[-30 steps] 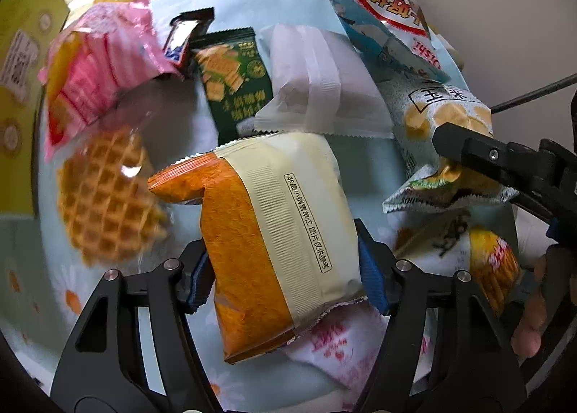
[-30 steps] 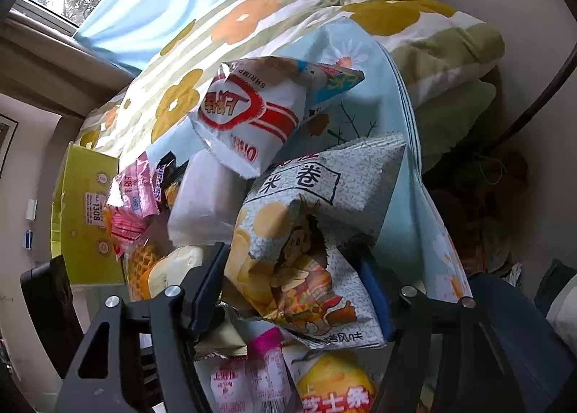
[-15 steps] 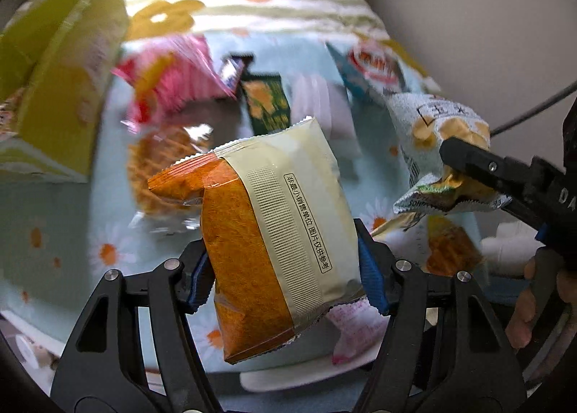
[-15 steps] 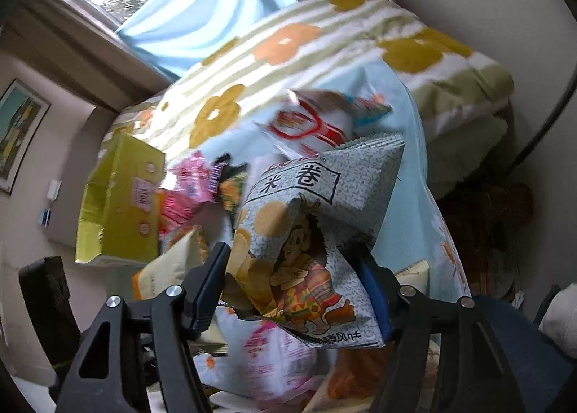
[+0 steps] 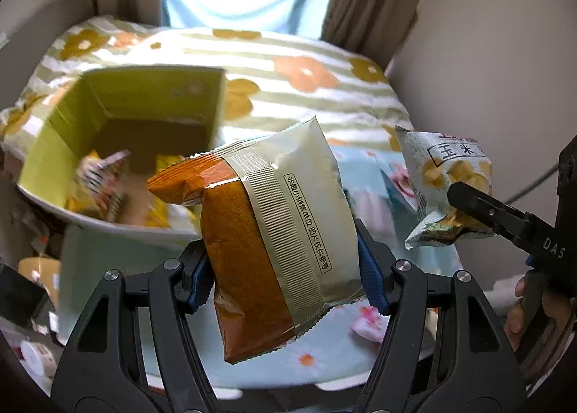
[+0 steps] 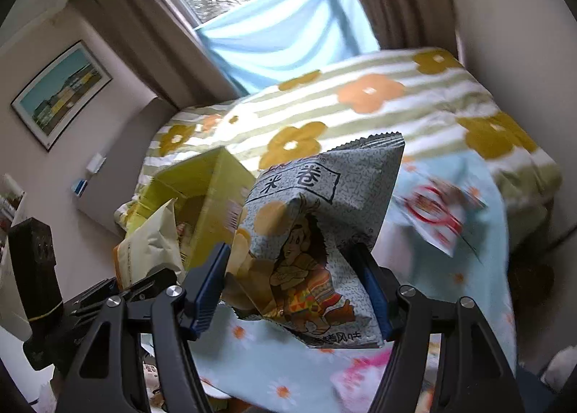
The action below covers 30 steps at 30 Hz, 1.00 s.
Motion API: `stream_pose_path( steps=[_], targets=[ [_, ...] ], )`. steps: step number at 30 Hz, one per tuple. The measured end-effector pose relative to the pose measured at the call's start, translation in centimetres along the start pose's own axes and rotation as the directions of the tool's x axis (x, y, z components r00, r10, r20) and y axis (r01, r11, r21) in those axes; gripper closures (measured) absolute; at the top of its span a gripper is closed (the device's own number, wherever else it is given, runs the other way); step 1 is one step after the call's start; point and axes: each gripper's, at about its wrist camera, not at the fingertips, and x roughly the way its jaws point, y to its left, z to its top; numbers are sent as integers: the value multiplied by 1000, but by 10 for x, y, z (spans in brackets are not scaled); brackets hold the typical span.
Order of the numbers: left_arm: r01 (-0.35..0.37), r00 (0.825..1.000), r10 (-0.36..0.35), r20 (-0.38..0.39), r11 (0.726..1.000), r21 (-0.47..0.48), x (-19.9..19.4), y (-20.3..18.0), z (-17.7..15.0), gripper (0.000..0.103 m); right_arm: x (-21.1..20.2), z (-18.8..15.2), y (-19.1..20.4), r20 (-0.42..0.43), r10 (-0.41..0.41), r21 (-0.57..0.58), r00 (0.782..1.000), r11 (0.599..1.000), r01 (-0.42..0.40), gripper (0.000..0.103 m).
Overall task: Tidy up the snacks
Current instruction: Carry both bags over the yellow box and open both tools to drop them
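Clearly both grippers are loaded. The left gripper (image 5: 281,276) clamps an orange bag (image 5: 274,232) between its blue pads (image 5: 371,279), which press on the lower half of the bag from either side; the bag stands nearly upright, its cream back seam facing the camera and its top corner leaning away to the left. Beyond it and up to the left sits a yellow box (image 5: 72,139), open at the top, with a few blurred packets inside; the bag is in the air, short of the box and not over its opening. To the right, at about the same height, the right gripper (image 5: 468,207) shows as a black finger closed on a grey bag (image 5: 443,175).

From the right wrist, the right gripper (image 6: 292,286) squeezes that grey bag (image 6: 317,225) between its pads, the bag crumpled at the waist, its serrated top edge pointing up and away. The yellow box (image 6: 212,196) lies ahead to the left, and the orange bag (image 6: 151,247) appears low on the left beside it. A red-and-white packet (image 6: 440,214), blurred, lies on the blue cloth (image 6: 487,268) to the right. Behind everything is a striped flowered quilt (image 6: 360,113).
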Motion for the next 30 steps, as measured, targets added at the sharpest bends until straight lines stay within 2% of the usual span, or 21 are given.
stream_pose_path(
  steps=[5,16,21,25,30],
  targets=[
    [-9,1000,9,18,1000,-16,-13,61,26,39,32,15,57,13,32,-37,999,999,-31,39],
    [-26,1000,26,-18,999,-25,13,195,90,39,125,34,163,-13,23,-76,1000,997,-24,39],
    [-30,996,29,-89,999,-12,42,249,117,39,158,36,190,-34,-2,-52,999,999,0,39],
    [-33,988,33,-152,999,-3,72,273,131,39,183,35,206,-62,-37,-62,997,998,33,39],
    [-43,983,40,-180,999,-15,96,290,142,38,202,33,211,-86,-38,-87,996,996,31,39]
  ],
)
